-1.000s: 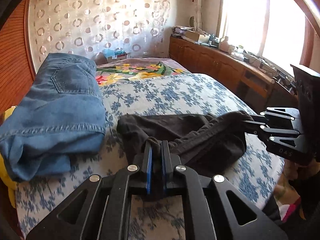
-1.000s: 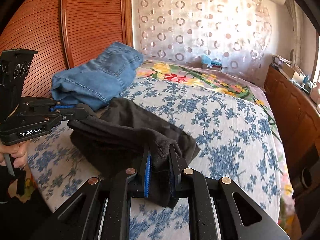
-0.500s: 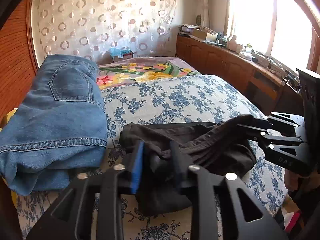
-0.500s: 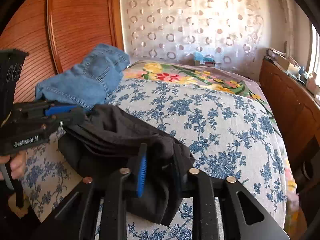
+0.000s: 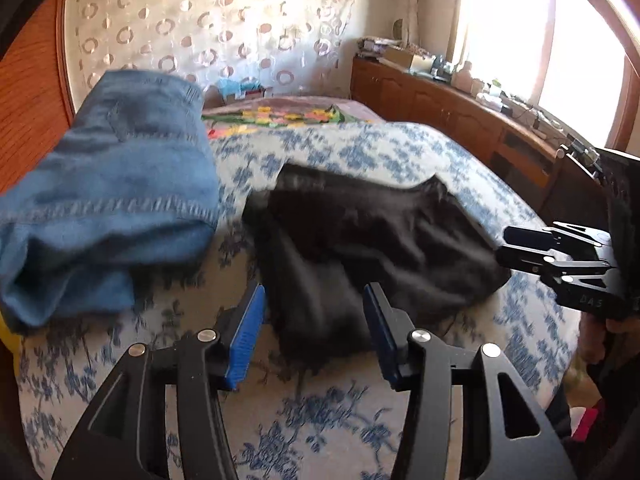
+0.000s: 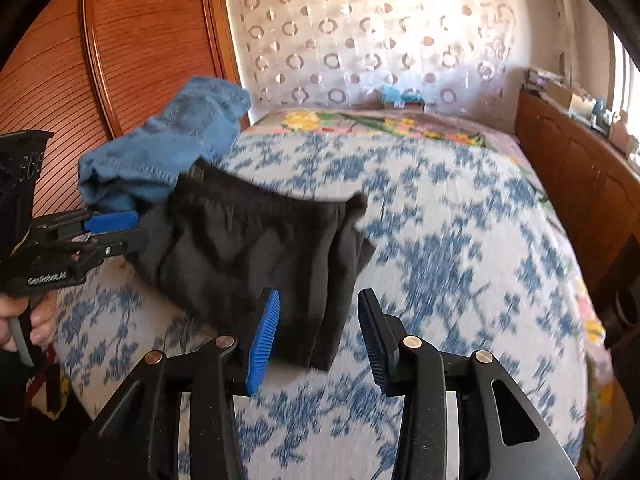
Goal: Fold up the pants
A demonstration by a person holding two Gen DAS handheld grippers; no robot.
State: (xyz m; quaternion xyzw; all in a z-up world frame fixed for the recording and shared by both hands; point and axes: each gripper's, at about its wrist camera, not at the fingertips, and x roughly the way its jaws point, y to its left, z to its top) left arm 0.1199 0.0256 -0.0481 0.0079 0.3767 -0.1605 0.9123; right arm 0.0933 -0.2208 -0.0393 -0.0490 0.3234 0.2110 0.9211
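Your black pants (image 5: 360,248) lie in a folded bundle near the front edge of the bed (image 5: 360,148), just beside the blue jeans (image 5: 108,200) at its left edge. Your left hand-held gripper (image 5: 314,332) is spread wide, gripping nothing, one corner of the bundle between its fingers. Your right hand-held gripper (image 6: 318,336) is spread too, with another corner loose between its pads. The fabric looks soft, light and floppy, so it will likely sag and unfold if lifted by one point; pinch through all layers at the two near corners together.
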